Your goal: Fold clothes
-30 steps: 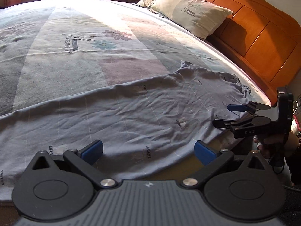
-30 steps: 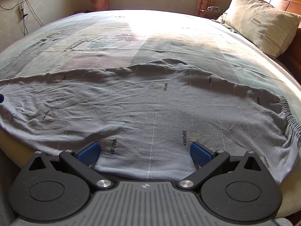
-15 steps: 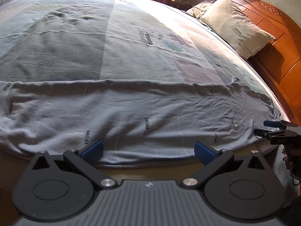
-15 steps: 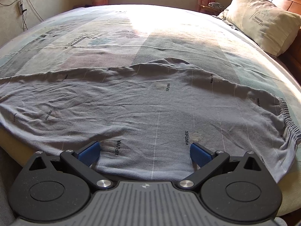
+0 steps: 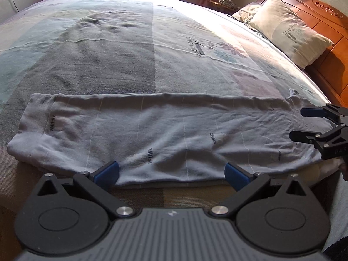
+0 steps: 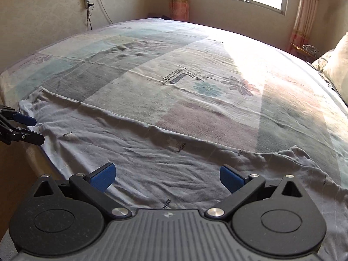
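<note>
Both claws, my left gripper (image 5: 171,174) and right gripper (image 6: 166,177), hang spread wide and empty over the wide patchwork-sheeted bed (image 5: 152,43). Along its near edge lies the long grey cotton garment (image 5: 165,134), stretched flat, I judge, to give me clean ends to pinch; each claw hovers at one end for the fold.

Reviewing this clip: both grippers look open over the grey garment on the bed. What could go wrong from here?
1. The grey garment lies along the bed's near edge; a one-sided pull might drag it off.
2. It is wrinkled, so a fold may trap creases.
3. The left gripper and right gripper are open and unequally placed along it, so a fold may skew.
</note>
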